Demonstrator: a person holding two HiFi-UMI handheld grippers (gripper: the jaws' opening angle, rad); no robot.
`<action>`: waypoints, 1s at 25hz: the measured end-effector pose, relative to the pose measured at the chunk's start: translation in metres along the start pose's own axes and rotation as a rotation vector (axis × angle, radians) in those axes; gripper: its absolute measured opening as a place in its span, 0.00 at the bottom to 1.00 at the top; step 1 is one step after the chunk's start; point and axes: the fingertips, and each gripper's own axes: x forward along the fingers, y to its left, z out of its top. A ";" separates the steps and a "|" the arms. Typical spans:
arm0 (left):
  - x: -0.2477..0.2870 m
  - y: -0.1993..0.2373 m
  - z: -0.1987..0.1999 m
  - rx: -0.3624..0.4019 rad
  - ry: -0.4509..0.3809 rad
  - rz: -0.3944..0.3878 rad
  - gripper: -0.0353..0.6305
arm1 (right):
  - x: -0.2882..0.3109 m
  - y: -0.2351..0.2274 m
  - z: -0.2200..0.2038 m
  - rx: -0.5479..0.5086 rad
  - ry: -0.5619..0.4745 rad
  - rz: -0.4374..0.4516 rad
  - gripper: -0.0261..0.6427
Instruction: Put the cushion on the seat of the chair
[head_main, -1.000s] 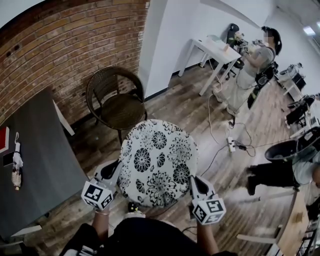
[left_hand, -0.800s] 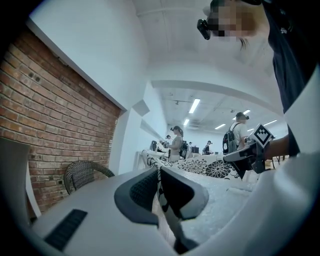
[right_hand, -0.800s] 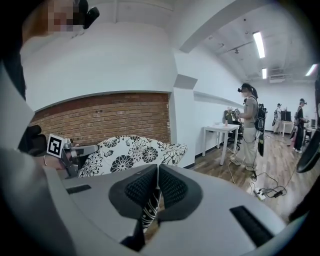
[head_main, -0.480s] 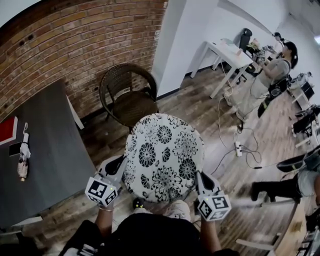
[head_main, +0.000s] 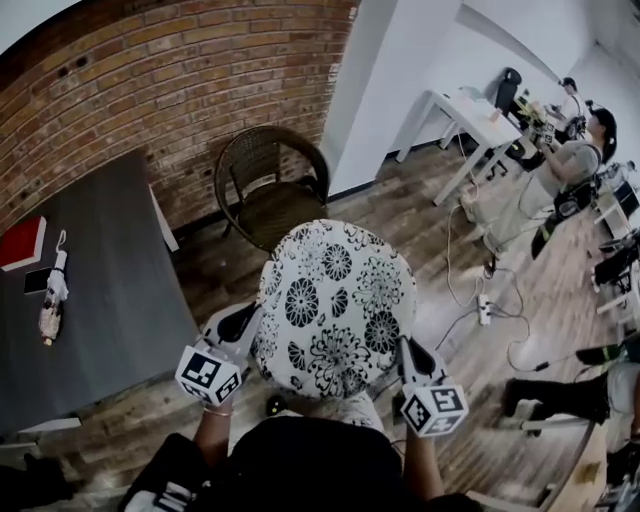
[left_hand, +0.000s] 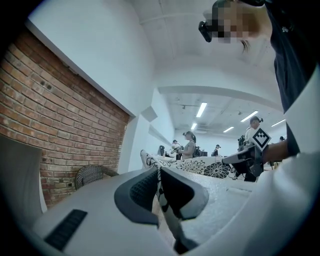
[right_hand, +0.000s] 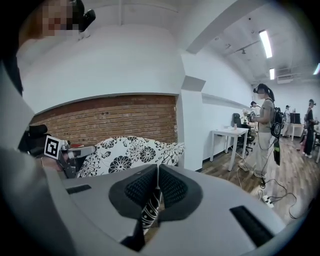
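**Holding a round white cushion with black flower print (head_main: 335, 305) over the wooden plank floor (head_main: 425, 235)**

The left gripper (head_main: 243, 322) grips the cushion's left edge and the right gripper (head_main: 407, 352) grips its lower right edge. In each gripper view the jaws are pressed together on a fold of the printed fabric. The cushion hangs roughly flat in the air at the centre of the head view, between the two marker cubes.

A dark brown wicker chair with a rounded back (head_main: 272, 185) stands just above the cushion in the frame, against the red brick wall (head_main: 170, 85). Its seat (head_main: 272, 212) is bare, and the cushion is not on it.

At the left of the frame a dark grey bench (head_main: 100, 300) carries a flat red thing (head_main: 20, 243) and a small pale object (head_main: 52, 300) near its far edge. A white wall corner (head_main: 385, 80) rises at upper centre. At the upper right stands a white bench (head_main: 468, 112) with a person (head_main: 570, 170) beside it. Lower on the right, a white power strip (head_main: 487, 310) with trailing cables lies on the planks.
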 end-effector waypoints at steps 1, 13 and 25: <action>0.001 0.001 0.001 0.004 -0.001 0.009 0.07 | 0.004 -0.001 0.001 -0.003 -0.001 0.010 0.06; 0.031 0.005 0.011 0.043 0.033 0.128 0.07 | 0.065 -0.032 0.017 -0.008 -0.006 0.146 0.06; 0.085 0.004 -0.006 0.040 0.066 0.154 0.07 | 0.110 -0.094 0.007 0.030 -0.011 0.172 0.06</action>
